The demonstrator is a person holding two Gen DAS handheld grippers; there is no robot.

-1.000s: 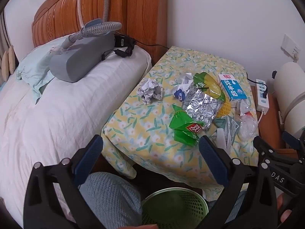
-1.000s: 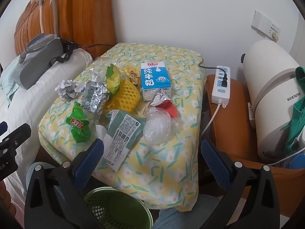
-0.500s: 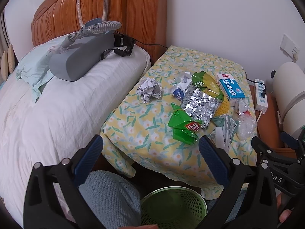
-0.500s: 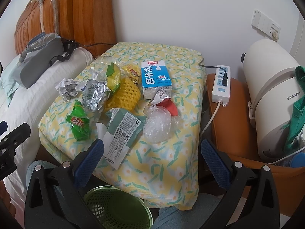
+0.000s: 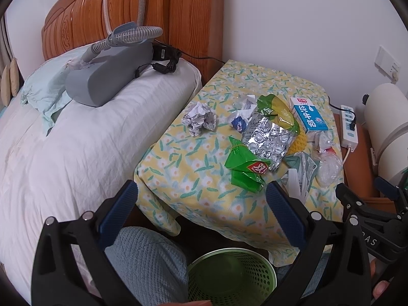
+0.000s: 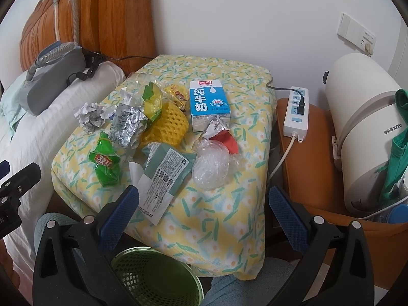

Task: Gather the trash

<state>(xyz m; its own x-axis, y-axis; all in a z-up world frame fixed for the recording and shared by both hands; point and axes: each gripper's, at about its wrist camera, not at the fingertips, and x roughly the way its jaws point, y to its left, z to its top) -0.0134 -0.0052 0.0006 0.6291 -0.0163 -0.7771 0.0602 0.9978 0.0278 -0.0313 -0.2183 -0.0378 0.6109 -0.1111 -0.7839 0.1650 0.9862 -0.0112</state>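
Trash lies on a small table with a yellow flowered cloth (image 5: 193, 163) (image 6: 229, 209): a crumpled paper ball (image 5: 199, 120) (image 6: 89, 117), a green wrapper (image 5: 246, 169) (image 6: 105, 164), a silver foil bag (image 5: 267, 142) (image 6: 126, 125), a blue milk carton (image 5: 308, 117) (image 6: 209, 107), a teal packet (image 6: 163, 176), clear plastic (image 6: 211, 168) and yellow foam netting (image 6: 168, 125). A green mesh bin (image 5: 232, 278) (image 6: 155, 278) stands on the floor below the table's near edge. My left gripper (image 5: 201, 216) and right gripper (image 6: 202, 211) are open and empty, held above the bin, short of the table.
A bed with a white pillow (image 5: 89, 137) and a grey machine with a hose (image 5: 107, 76) lies to the left. A power strip (image 6: 297, 111) rests on an orange stool (image 6: 311, 153) to the right, beside a cream appliance (image 6: 367, 137). My knees (image 5: 148, 262) flank the bin.
Both grippers have drifted slightly back and up from the table; the trash looks a little farther off. Nothing on the table has moved.
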